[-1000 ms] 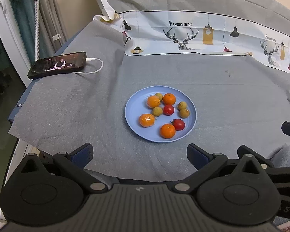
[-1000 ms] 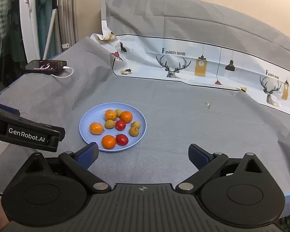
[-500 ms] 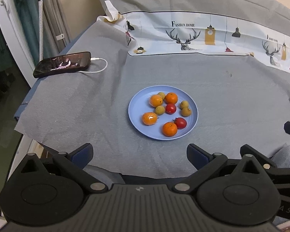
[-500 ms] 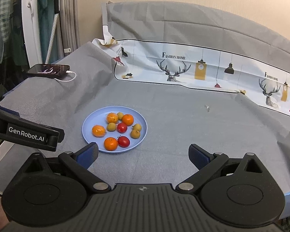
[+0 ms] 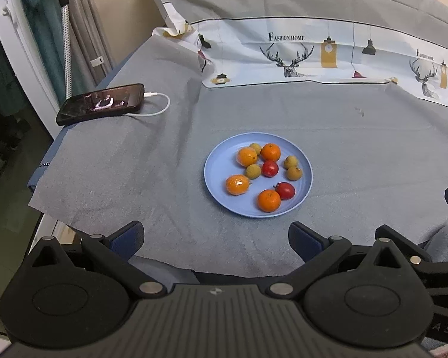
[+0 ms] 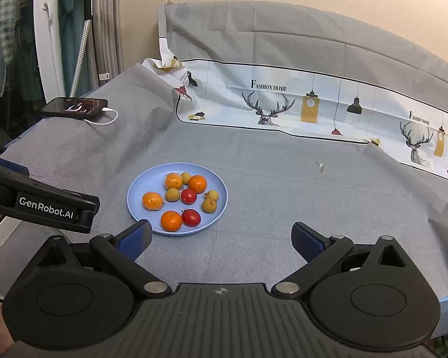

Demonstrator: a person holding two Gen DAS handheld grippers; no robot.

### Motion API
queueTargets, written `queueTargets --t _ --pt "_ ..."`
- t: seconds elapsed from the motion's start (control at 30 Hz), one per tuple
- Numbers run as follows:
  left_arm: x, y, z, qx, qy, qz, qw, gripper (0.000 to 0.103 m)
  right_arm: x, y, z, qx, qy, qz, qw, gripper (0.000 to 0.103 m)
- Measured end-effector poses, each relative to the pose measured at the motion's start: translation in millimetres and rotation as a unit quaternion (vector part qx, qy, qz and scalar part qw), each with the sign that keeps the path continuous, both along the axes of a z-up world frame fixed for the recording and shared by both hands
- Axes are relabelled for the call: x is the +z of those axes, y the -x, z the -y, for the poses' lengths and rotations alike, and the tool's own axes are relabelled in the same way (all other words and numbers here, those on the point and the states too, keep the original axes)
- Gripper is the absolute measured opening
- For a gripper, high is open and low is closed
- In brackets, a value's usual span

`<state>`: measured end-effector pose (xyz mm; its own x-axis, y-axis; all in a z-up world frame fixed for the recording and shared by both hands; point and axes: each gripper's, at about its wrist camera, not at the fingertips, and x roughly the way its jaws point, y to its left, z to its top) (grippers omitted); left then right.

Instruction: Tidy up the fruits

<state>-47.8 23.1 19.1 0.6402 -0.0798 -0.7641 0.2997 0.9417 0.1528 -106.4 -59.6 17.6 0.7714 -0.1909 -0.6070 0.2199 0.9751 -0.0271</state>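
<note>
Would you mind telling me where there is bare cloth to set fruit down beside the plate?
Free: the broad grey cloth right of the blue plate, up to the deer-print strip; also the stretch between plate and phone. Crowded: the plate itself, holding four oranges, two tomatoes and four small brownish fruits.

Open grey cloth (image 6: 283,197) around plate (image 6: 140,188); phone (image 5: 101,103) well apart, far-left.
</note>
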Motion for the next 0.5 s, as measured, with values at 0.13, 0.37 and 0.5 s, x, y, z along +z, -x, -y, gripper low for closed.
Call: queueTargets --t 0.13,0.37,0.5 --pt "-0.5 -2.4 -1.2 0.002 -0.004 -0.001 1.0 0.103 -1.1 -1.0 0.1 0.0 -0.001 -0.002 1.0 0.099" --pt "-3.5 -3.4 -2.2 -0.001 -0.008 -0.007 0.9999 0.103 -1.7 -1.1 -0.2 0.0 0.0 -0.003 1.0 0.099" --pt "-4.0 -2.1 -1.1 0.0 -0.019 0.002 0.9998 0.103 -1.7 -1.2 -0.3 0.001 0.0 -0.004 1.0 0.1"
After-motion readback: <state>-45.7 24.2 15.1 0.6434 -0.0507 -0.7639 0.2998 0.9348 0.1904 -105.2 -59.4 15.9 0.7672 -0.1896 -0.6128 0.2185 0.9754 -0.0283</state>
